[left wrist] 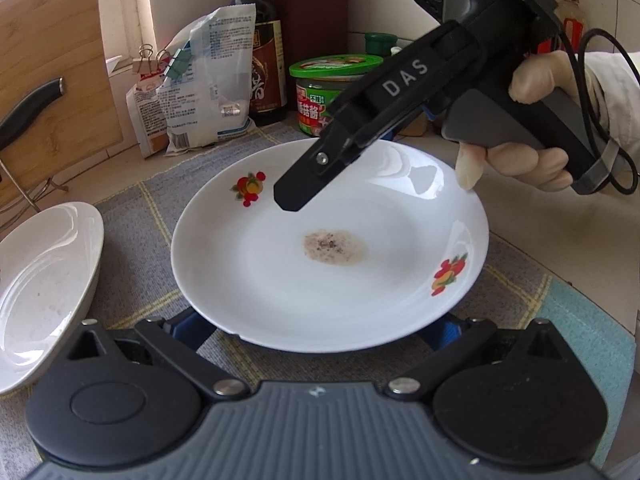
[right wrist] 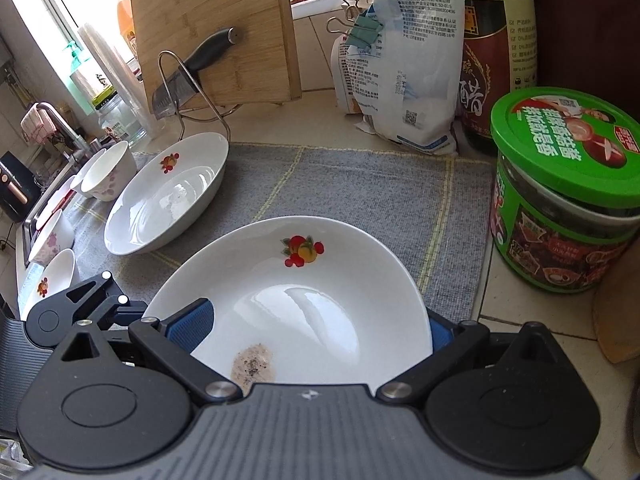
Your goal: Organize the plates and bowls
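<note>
On the grey mat [left wrist: 132, 216], in the left wrist view, a white plate [left wrist: 328, 264] with fruit prints and a speckled brown smear at its middle lies flat. The left gripper [left wrist: 316, 332] has its blue fingers [left wrist: 188, 330] spread wide, one at each side of the plate's near rim, with the tips hidden under the rim; whether they touch it I cannot tell. The right gripper [left wrist: 292, 196] reaches in from the upper right, held by a gloved hand [left wrist: 532, 160], its black tip hanging over the plate's far half; its jaw gap is not shown here. A second plate [left wrist: 44, 280] sits at the left edge of the mat. Behind stand a bag [left wrist: 208, 88], a dark bottle [left wrist: 260, 60] and a green-lidded jar [left wrist: 328, 92].

In the right wrist view, the right gripper [right wrist: 316, 332] is spread wide, its blue pads [right wrist: 192, 326] at either side of the plate [right wrist: 304, 300], which fills the space between them. The left gripper [right wrist: 72, 308] shows at the lower left, beside the plate. The second plate [right wrist: 168, 196] lies further left on the mat [right wrist: 360, 192], with small bowls [right wrist: 108, 172] beyond it near the sink. A cutting board [right wrist: 216, 36] and knife [right wrist: 192, 68] stand behind.
</note>
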Demonstrator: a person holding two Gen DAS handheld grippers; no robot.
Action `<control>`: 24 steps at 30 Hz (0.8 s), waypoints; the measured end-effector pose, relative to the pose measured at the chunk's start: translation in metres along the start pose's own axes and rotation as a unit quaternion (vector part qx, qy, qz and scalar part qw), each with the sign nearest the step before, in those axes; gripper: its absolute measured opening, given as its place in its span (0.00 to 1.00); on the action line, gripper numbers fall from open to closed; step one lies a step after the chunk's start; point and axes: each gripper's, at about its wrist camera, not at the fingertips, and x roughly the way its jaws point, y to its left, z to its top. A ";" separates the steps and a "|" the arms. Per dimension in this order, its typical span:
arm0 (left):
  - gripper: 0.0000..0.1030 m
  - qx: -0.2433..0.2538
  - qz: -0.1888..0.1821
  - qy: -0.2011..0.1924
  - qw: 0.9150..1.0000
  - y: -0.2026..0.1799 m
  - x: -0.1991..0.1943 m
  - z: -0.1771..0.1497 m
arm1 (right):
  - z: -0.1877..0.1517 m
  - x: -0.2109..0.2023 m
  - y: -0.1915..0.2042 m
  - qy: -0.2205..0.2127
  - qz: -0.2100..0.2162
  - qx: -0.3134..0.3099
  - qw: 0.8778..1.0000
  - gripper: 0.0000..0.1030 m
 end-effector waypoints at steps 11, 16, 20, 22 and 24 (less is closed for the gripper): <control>0.99 0.001 -0.014 0.009 1.000 -0.001 -0.002 -0.001 | 0.001 0.002 0.002 0.009 -0.014 -0.001 1.000 1.00; 0.99 -0.021 -0.018 0.008 1.000 0.001 -0.008 -0.003 | 0.001 -0.001 0.008 0.012 -0.045 -0.015 0.999 1.00; 0.99 -0.015 -0.017 0.003 1.000 0.001 -0.019 -0.008 | 0.002 -0.013 0.011 0.006 -0.073 -0.015 0.997 1.00; 0.99 -0.010 -0.010 0.000 1.000 -0.001 -0.028 -0.010 | 0.003 -0.022 0.012 -0.004 -0.079 -0.012 0.997 1.00; 0.99 -0.016 -0.009 -0.002 1.000 0.000 -0.038 -0.011 | 0.006 -0.032 0.016 -0.019 -0.089 -0.012 0.996 1.00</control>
